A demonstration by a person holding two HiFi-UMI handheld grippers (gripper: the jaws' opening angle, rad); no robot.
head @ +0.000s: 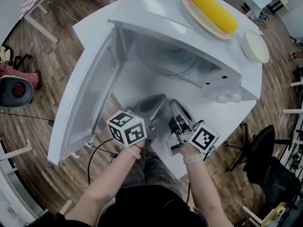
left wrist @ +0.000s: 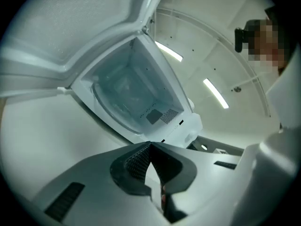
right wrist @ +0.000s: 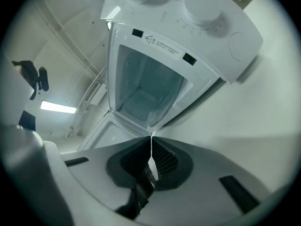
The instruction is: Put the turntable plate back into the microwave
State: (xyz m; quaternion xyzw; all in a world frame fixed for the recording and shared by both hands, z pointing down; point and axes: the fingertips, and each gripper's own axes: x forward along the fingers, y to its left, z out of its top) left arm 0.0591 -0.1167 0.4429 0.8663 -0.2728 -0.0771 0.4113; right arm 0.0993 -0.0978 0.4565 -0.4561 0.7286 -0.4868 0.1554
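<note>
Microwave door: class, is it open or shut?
Open. The microwave door stands swung out to the left in the head view, and both gripper views see straight into the cavity.

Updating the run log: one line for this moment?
door open | turntable plate inside microwave | left tongs shut, empty | right tongs shut, empty
</note>
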